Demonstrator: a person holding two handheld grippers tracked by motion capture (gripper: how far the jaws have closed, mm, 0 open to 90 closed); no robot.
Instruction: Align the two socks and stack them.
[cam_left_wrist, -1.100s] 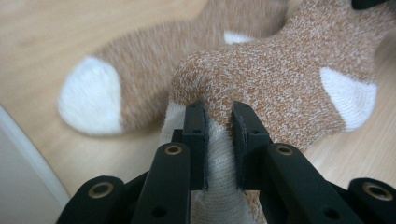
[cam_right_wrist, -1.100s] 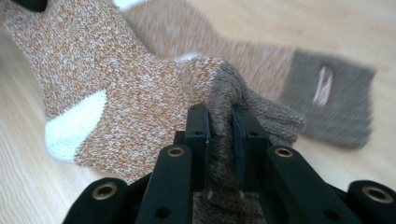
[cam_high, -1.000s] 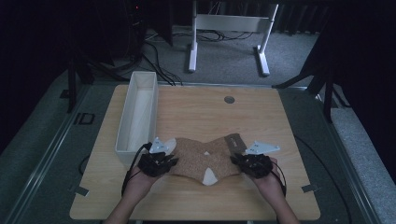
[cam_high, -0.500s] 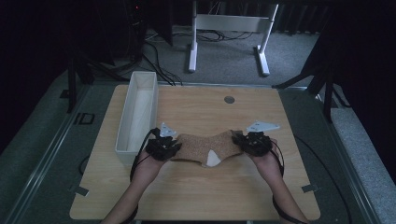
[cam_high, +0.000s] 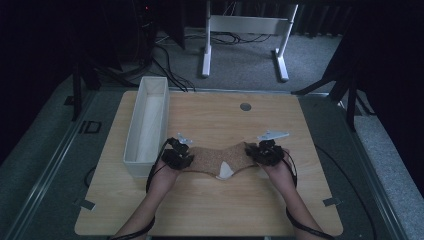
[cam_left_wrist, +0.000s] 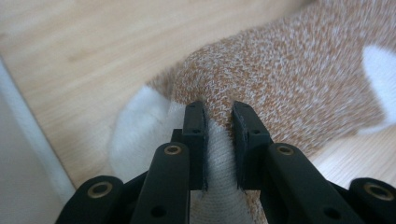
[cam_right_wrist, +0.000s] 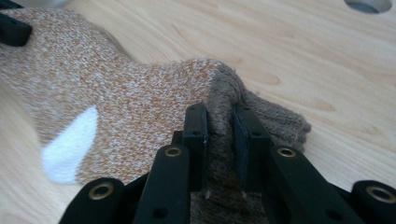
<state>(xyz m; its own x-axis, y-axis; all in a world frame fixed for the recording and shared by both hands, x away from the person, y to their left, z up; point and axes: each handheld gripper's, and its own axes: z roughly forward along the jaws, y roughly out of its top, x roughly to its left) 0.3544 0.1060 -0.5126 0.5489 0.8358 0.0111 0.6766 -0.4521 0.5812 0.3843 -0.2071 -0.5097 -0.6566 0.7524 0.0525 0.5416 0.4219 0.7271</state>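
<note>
Sock (cam_high: 220, 157), speckled brown knit with white heel patch (cam_high: 224, 171), stretched flat on wooden table (cam_high: 225, 120), near front edge, between both hands. White toe end pinched in left gripper (cam_left_wrist: 218, 122), jaws clamped on fabric fold. Fuzzy brown cuff end pinched in right gripper (cam_right_wrist: 219, 122), jaws likewise clamped on knit. In high view, left gripper (cam_high: 176, 156) seen just beside long white tray (cam_high: 145, 127) at table's left side. Grey round disc (cam_high: 245, 106) set in tabletop, well apart from sock, toward far edge.
</note>
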